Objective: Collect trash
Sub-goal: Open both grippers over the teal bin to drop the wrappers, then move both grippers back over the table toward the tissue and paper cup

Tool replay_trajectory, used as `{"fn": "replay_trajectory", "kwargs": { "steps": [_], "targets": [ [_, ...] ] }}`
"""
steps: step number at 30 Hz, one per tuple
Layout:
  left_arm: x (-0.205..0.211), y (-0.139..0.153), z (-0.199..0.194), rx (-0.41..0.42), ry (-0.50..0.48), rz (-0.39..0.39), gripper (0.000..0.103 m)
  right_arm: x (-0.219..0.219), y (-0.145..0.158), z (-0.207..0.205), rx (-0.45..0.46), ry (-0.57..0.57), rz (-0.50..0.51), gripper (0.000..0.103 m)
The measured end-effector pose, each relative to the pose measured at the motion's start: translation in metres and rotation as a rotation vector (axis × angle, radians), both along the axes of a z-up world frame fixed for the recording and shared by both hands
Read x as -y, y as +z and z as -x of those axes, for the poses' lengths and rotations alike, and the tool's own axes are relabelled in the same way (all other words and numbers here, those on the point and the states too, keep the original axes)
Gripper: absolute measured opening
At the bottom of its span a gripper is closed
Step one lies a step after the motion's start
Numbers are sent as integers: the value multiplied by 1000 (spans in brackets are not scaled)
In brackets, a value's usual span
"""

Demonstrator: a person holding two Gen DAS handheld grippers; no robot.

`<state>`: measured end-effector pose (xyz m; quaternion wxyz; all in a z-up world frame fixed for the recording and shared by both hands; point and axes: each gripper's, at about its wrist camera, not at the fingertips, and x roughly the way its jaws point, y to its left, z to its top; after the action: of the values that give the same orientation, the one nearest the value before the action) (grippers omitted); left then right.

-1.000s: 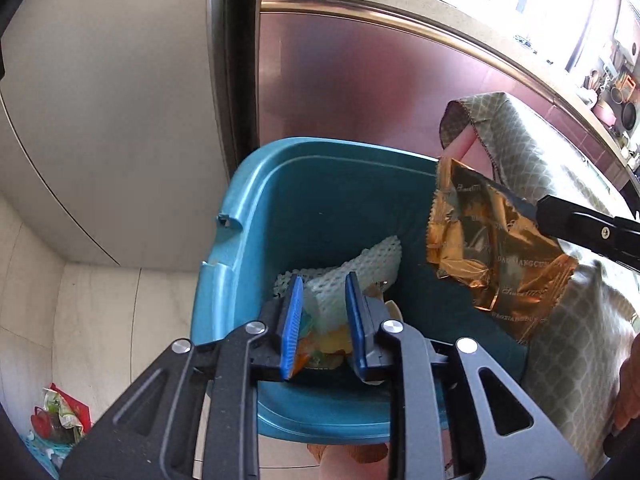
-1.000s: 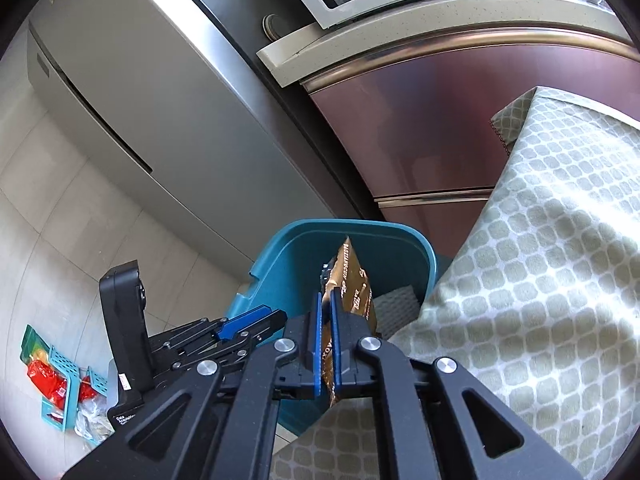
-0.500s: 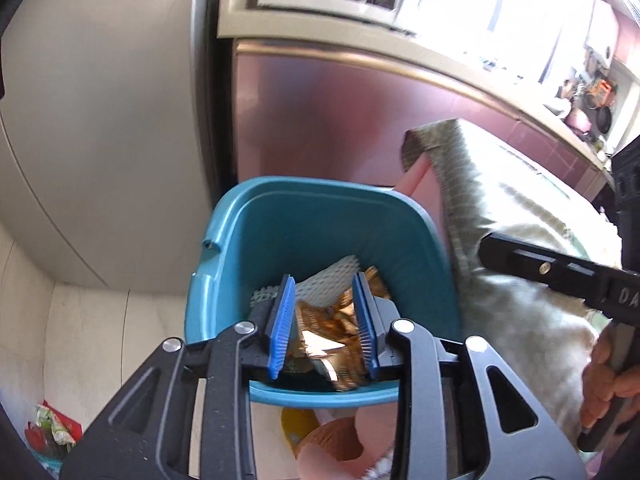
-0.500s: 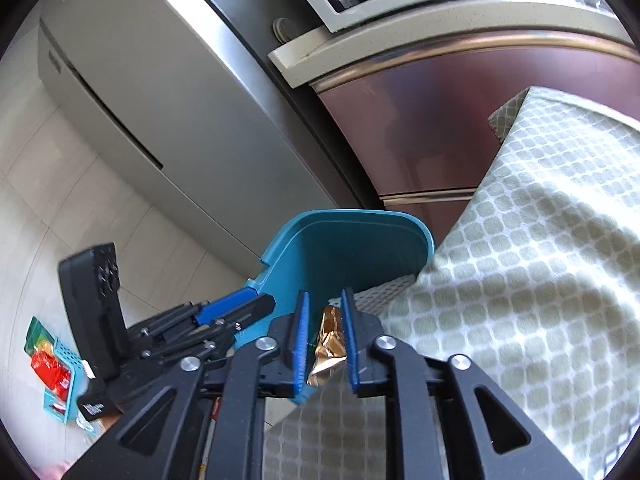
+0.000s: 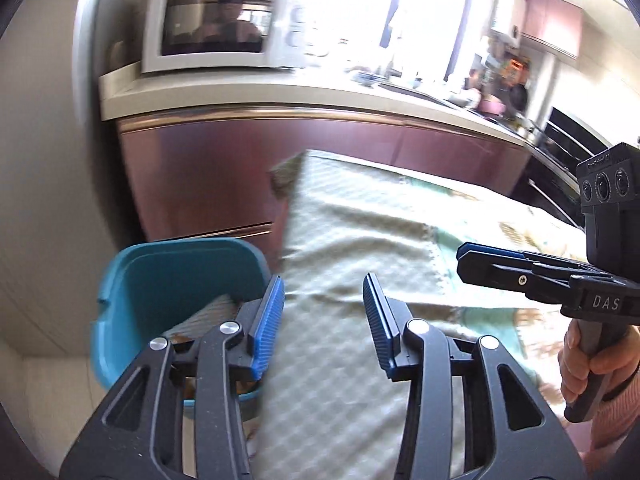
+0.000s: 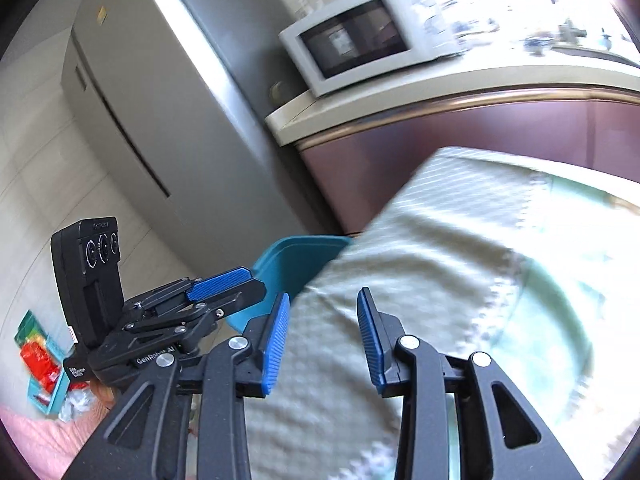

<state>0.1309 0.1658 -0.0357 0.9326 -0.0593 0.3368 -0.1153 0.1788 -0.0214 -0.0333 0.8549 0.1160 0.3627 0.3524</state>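
- Left wrist view: the left hand-held gripper [image 5: 323, 316] is released, its blue pads apart with nothing between them, and its jaws have just been opening; behind the gap lies the pale patterned cloth [image 5: 360, 240] that covers the bench; the teal bin [image 5: 160, 264] stands at about 9 o'clock from the pads, just beside the cloth's hanging edge, with some trash [image 5: 208, 316] showing low inside it, too blurred to name; the right hand-held gripper [image 5: 472, 258] reaches in from 3 o'clock above the cloth, a hand [image 5: 592, 360] closed round its grip; a white microwave [image 5: 216, 28] sits on the counter [image 5: 280, 96] at 11 o'clock.
- Right wrist view: the right hand-held gripper [image 6: 322, 332] is likewise released and empty, its jaws having just been opening; the cloth [image 6: 440, 260] fills the frame from 12 to 5 o'clock; the bin [image 6: 288, 264] shows only its rim, at 11 o'clock from the pads, partly hidden by the cloth; the left hand-held gripper [image 6: 240, 284] stands at 9 o'clock; the tall grey fridge [image 6: 160, 100] rises behind it.
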Motion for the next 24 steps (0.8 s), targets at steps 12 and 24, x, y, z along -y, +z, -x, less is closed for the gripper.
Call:
{"fn": "replay_trajectory", "kwargs": {
  "steps": [12, 24],
  "targets": [
    [151, 8, -29, -24, -243, -30, 41, 168, -11, 44, 2, -361, -35, 34],
    [269, -4, -105, -94, -354, -51, 41, 277, -32, 60, -13, -621, -71, 38]
  ]
}}
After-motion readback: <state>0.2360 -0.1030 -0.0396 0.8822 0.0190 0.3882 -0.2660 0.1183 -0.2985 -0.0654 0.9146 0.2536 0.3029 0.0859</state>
